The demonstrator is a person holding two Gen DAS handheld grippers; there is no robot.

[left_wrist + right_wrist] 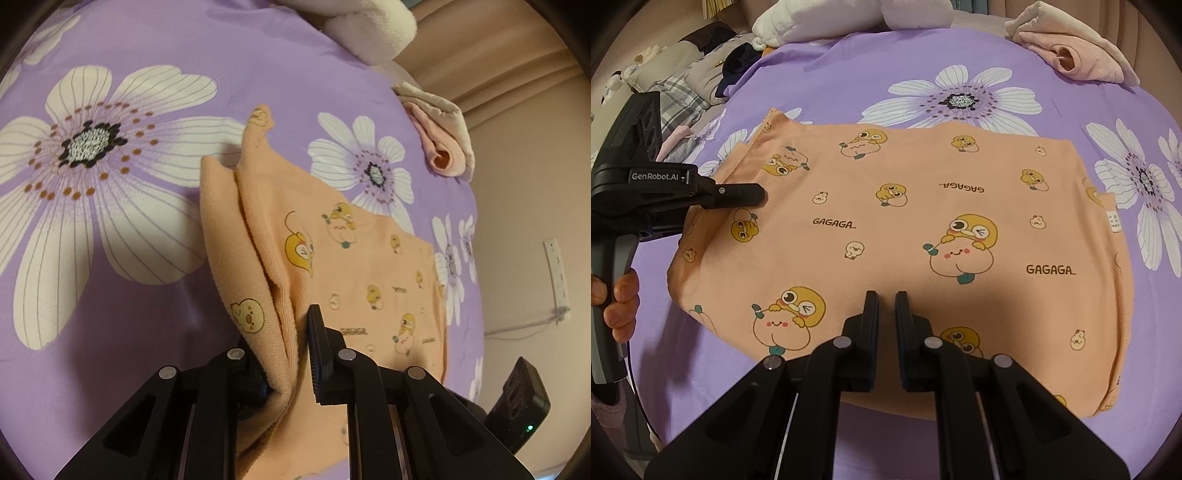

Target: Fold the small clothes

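A peach garment [923,229] printed with yellow cartoon ducks and "GAGAGA" lies spread on the purple flowered bedsheet [871,85]. My left gripper [288,354] is shut on the garment's left edge [258,258], which bunches in folds between its fingers; it also shows in the right wrist view [753,194] at the garment's left side. My right gripper [886,310] hovers over the garment's near edge, its fingers almost together with a narrow gap and nothing between them.
A folded pink and cream garment [1078,51] lies at the far right of the bed. White plush pillows [849,18] sit at the head. Plaid bedding and dark clothes [701,74] are piled at the far left. A wall socket [556,273] is beside the bed.
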